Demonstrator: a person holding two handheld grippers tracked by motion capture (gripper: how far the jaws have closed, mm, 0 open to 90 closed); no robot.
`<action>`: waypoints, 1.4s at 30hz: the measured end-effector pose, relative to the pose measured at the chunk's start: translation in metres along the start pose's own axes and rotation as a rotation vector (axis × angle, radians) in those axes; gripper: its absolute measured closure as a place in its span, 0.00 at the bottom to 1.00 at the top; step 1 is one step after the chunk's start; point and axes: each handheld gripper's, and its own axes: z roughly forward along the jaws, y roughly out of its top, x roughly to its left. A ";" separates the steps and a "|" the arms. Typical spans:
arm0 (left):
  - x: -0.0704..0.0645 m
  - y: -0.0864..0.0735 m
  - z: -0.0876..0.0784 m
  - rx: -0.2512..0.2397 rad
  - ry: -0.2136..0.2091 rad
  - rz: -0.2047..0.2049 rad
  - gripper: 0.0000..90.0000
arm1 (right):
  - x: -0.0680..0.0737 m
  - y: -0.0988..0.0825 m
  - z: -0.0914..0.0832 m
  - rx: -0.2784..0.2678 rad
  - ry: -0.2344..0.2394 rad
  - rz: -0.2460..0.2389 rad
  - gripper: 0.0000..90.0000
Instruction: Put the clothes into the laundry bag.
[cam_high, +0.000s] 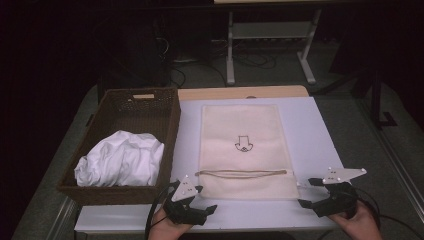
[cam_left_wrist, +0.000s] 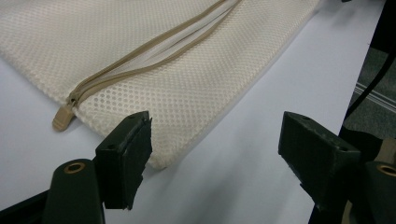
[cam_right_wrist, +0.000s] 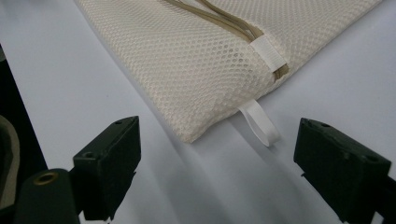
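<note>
The cream mesh laundry bag (cam_high: 245, 150), which carries a small dark printed emblem (cam_high: 244, 144) with no readable writing, lies flat on the white table (cam_high: 320, 135) beside the wicker basket (cam_high: 125, 115), while the left gripper (cam_high: 192, 200) and the right gripper (cam_high: 312, 192) rest at its near corners, jaws apart and holding nothing.

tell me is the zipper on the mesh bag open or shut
Open. The zipper gapes along the mesh bag, its two tan edges apart, and the pull sits at one end.

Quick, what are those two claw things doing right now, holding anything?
Left gripper: open, holding nothing, by the mesh bag.
Right gripper: open, holding nothing.
</note>
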 end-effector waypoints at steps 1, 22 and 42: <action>0.000 0.000 0.001 0.003 -0.002 0.001 0.27 | 0.000 0.000 0.000 0.002 0.004 0.002 0.16; -0.001 -0.001 -0.002 -0.003 0.019 0.006 0.27 | -0.002 0.075 0.023 0.029 0.047 -0.120 0.21; 0.001 -0.002 -0.005 -0.004 0.025 -0.006 0.28 | 0.007 0.156 0.102 0.155 0.128 -0.305 0.44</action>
